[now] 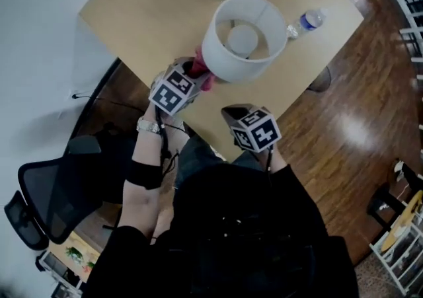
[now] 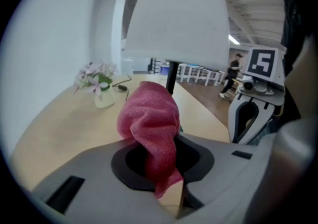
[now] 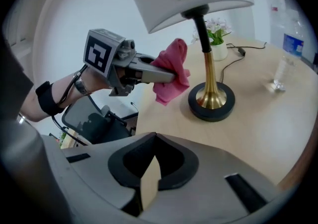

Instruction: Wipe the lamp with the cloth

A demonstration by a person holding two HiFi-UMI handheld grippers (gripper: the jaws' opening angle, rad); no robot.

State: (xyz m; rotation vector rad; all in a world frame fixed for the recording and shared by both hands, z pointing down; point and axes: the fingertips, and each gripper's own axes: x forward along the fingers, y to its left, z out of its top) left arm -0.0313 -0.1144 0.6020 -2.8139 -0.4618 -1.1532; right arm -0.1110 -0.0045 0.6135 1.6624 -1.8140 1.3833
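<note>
Right gripper view shows the table lamp (image 3: 208, 76) standing upright on the round wooden table (image 3: 258, 133), with its white shade overhead, a brass stem and a dark round base. The pink microfibre cloth (image 3: 171, 73) hangs in the air just beside the stem, under the shade's near rim and clear of the tabletop. From this angle a gap shows between cloth and stem, and I cannot tell whether the cloth brushes the shade. The left gripper (image 2: 164, 166) has its jaws clamped narrowly on the cloth, with a bunched fold standing up out of them and a tail hanging below. The right gripper (image 3: 149, 176) sits back from the lamp near the table's edge, its jaws pressed together with nothing between them. Judging by this, the cloth is already in hand and brought to the lamp, so the pickup is done. The wiping itself looks barely begun or about to begin, since no surface shows the cloth laid on it. The shade, stem and base all appear left to do. Further out stand a small vase of pale flowers (image 3: 217, 43) and a water bottle (image 3: 287, 56), with a black office chair (image 1: 46, 191) beside the table.
</note>
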